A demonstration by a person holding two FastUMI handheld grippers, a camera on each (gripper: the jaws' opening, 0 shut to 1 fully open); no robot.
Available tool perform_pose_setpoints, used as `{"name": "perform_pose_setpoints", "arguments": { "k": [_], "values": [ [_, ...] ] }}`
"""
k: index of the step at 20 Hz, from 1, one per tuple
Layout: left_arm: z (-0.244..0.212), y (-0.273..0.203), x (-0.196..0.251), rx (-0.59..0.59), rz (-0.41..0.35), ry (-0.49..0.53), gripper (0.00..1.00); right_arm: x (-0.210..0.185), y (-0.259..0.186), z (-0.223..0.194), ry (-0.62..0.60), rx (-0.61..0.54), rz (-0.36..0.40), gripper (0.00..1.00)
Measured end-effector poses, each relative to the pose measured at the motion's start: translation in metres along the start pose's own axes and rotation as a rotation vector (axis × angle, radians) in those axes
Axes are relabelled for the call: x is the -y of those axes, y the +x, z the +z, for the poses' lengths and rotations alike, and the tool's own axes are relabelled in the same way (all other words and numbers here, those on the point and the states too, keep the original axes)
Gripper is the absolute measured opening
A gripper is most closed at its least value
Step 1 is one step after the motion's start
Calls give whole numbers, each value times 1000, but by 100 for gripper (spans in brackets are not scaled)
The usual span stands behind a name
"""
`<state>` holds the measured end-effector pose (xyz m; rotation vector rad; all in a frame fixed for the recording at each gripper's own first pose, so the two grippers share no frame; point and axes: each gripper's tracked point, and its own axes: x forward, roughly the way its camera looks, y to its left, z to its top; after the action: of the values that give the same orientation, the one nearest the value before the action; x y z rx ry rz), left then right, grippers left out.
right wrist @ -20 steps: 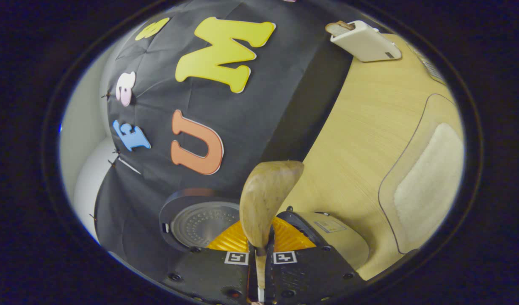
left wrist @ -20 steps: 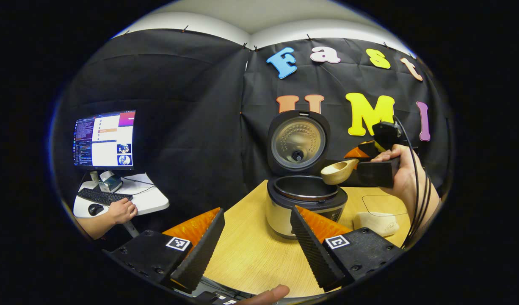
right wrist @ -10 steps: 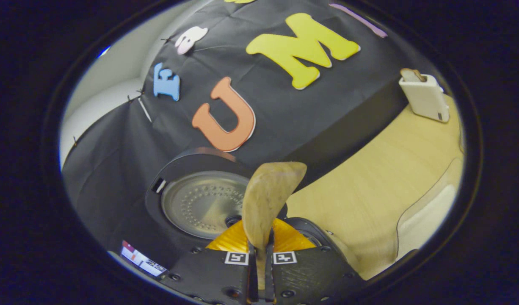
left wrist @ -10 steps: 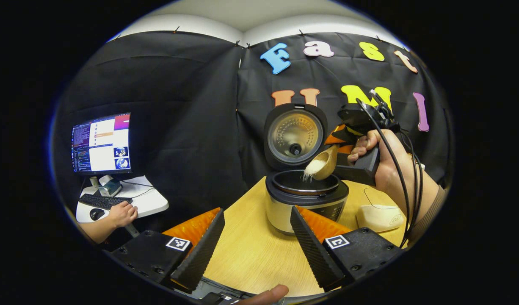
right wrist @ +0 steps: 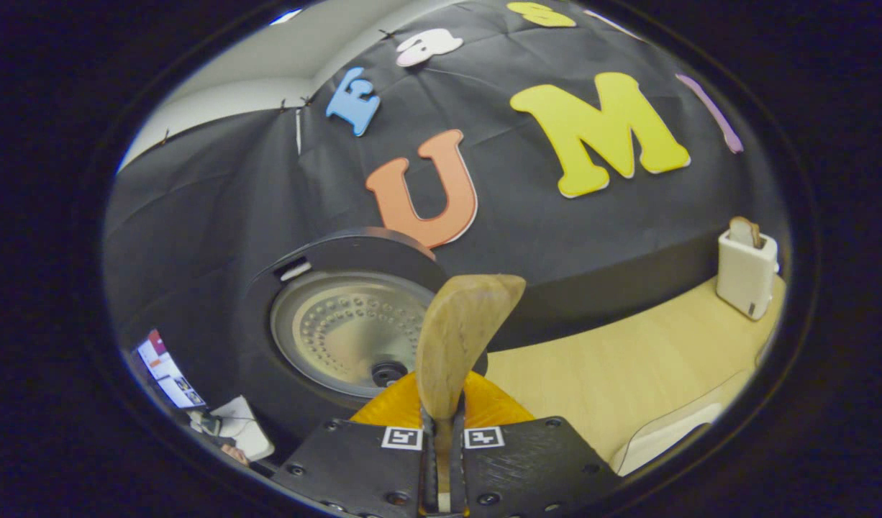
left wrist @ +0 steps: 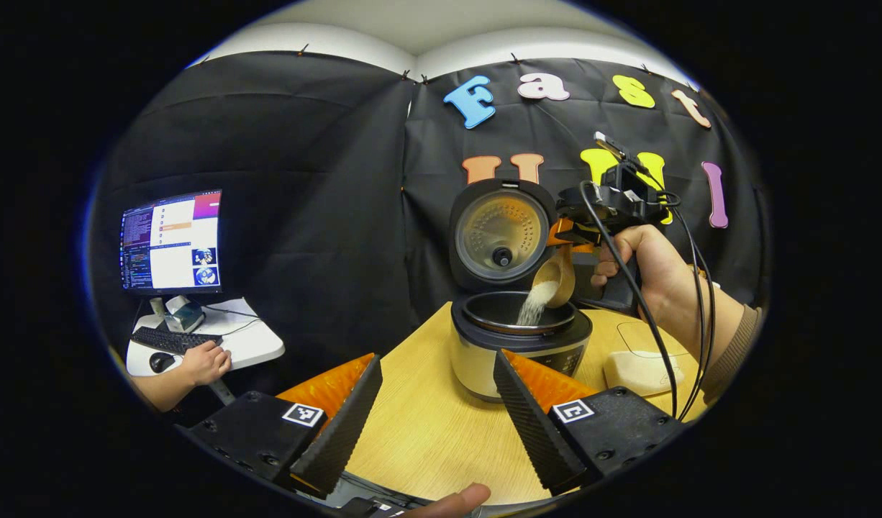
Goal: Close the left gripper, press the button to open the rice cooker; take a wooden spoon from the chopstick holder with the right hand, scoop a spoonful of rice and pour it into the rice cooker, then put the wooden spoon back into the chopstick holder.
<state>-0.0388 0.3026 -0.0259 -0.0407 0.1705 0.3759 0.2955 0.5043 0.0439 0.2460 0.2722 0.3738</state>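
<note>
Right of centre in the left gripper view: rice cooker [left wrist: 516, 345] on the counter [left wrist: 426, 424], lid up, inner pot open. Just above its rim, wooden spoon [left wrist: 556, 277], clamped by the handle in the right tongs [left wrist: 572, 237]; bowl tipped down-left, handle running up-right, long axis steeply slanted. Rice [left wrist: 533, 306] streaming from the bowl into the pot. Best to keep the bowl's lip over the pot's middle and roll slowly until empty, avoiding spill on the rim. Left tongs [left wrist: 434, 417] at bottom, spread apart, holding nothing. In the right gripper view, spoon back [right wrist: 459, 338] upright at centre.
</note>
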Motion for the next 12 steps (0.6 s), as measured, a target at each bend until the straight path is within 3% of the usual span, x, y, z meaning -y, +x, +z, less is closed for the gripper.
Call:
{"name": "perform_pose_setpoints", "arguments": {
  "k": [5, 12],
  "values": [
    [0, 0, -1, -3, 0, 5, 99, -22, -1, 1, -213, 34, 38, 5],
    [-1, 0, -6, -8, 9, 1, 99, -36, -7, 10, -550, 126, -17, 6]
  ]
}}
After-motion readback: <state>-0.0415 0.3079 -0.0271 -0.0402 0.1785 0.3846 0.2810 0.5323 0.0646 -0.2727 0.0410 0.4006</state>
